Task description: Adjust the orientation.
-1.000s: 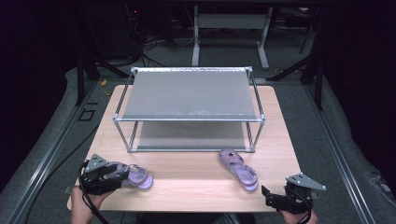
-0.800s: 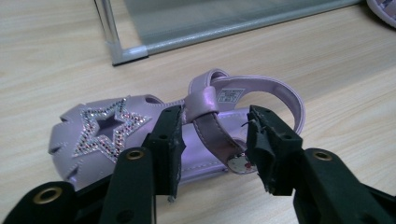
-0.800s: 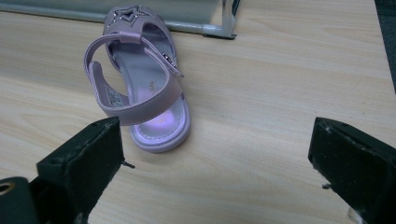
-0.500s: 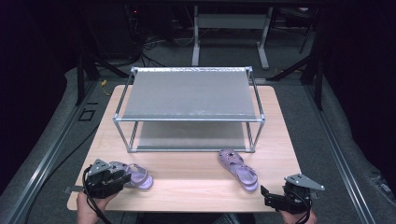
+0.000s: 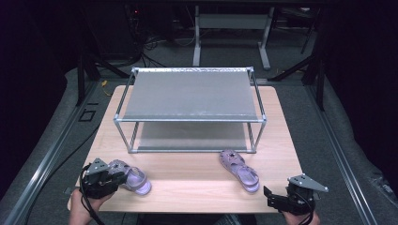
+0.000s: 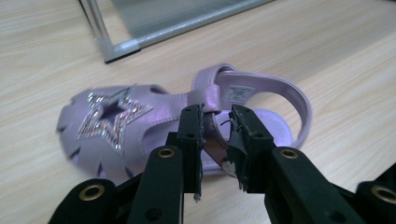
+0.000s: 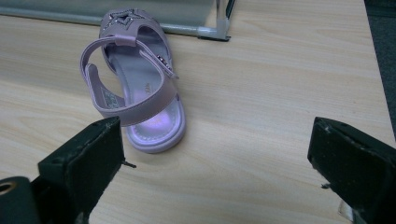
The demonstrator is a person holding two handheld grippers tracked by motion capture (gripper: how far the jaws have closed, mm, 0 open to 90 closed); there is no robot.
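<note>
Left hand-held gripper (image 6: 217, 116) has just been closing; we see it pinching the thin strap of the left sandal (image 5: 133, 177) at the near-left of the worktop (image 5: 197, 187). Risk, we judge: soft glossy strap may bend or slip, letting the sandal swing or drop. Right hand-held gripper (image 7: 219, 154) spread, short of the other sandal (image 7: 140, 88). Lilac faux leather, glitter star, rounded sole. Metal-framed rack (image 5: 190, 93) behind.

Sandal (image 6: 140, 126): glossy lilac faux leather, glitter star. Table (image 5: 197, 187): pale matt wood grain. Rack (image 5: 190, 119): dull metal tubes, grey matt shelves. Tongs (image 6: 217, 144): black matt plastic.
</note>
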